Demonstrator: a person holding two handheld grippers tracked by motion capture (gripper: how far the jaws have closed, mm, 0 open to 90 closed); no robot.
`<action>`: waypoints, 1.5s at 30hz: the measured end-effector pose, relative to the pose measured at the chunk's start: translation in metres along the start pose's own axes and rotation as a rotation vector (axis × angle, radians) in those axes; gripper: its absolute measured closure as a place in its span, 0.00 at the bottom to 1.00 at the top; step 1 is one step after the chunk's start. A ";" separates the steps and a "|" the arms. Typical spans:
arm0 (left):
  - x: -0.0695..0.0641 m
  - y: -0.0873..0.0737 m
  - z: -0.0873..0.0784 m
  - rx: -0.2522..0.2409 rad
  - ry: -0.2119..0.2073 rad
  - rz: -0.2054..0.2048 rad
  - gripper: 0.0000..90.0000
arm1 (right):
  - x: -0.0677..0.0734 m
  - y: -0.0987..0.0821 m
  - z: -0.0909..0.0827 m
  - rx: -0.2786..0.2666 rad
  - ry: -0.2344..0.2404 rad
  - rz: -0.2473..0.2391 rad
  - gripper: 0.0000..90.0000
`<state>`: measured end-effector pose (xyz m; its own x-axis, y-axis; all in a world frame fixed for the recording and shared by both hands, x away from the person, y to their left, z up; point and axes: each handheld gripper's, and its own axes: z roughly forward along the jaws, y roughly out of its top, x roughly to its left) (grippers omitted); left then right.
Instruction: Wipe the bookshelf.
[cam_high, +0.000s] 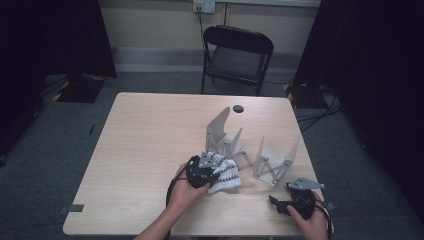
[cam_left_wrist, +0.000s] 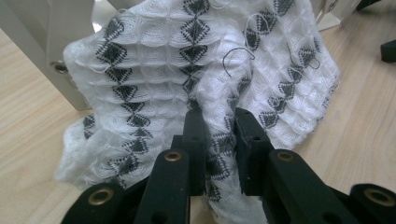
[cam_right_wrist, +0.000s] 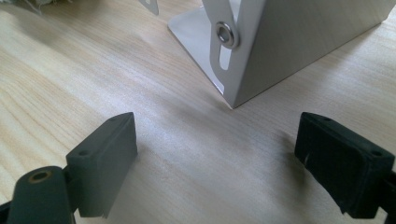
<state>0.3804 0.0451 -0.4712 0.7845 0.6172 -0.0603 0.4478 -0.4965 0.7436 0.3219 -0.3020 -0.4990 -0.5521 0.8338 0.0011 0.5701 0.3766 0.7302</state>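
We have the white cloth (cam_left_wrist: 205, 79), a waffle weave with dark diamond bands, pinched in a raised fold between the fingers (cam_left_wrist: 194, 135) of our left gripper (cam_high: 212, 172). It sits near the front middle of the desk (cam_high: 150, 140), bunched against the near end of the grey metal folding rack (cam_high: 250, 150). Our right gripper (cam_high: 280, 204) rests low at the front right of the desk, its fingers (cam_right_wrist: 105, 158) spread wide with nothing between them, looking at the foot of the rack.

What worries us most is the grip: we hold only a narrow ridge of a loose, soft weave, so a quick pull could let it slide out. The cloth also has stray threads and pulled loops, and it lies touching the rack's plates and rivets; we judge that dragging it sideways could snag a thread or shift the light rack. Part of the cloth hangs slack, so it may trail and fold under itself.

The desk is pale wood grain, smooth and bare apart from a round cable port at the far edge. Beyond it stand a black folding chair (cam_high: 237, 57), grey carpet, dark curtains at both sides and a wall socket.
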 end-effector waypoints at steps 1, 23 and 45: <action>-0.001 -0.001 0.001 -0.003 0.000 -0.005 0.85 | 0.000 0.000 0.000 0.000 0.000 0.000 0.14; 0.027 -0.037 -0.032 0.045 0.048 0.020 0.58 | 0.000 0.000 0.000 0.000 0.000 0.000 0.14; 0.074 -0.035 -0.057 0.019 0.172 -0.050 0.46 | 0.000 0.000 0.000 0.000 0.000 0.000 0.14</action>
<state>0.3982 0.1431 -0.4634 0.6769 0.7359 0.0189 0.4939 -0.4731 0.7295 0.3219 -0.3020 -0.4990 -0.5521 0.8338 0.0013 0.5701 0.3764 0.7303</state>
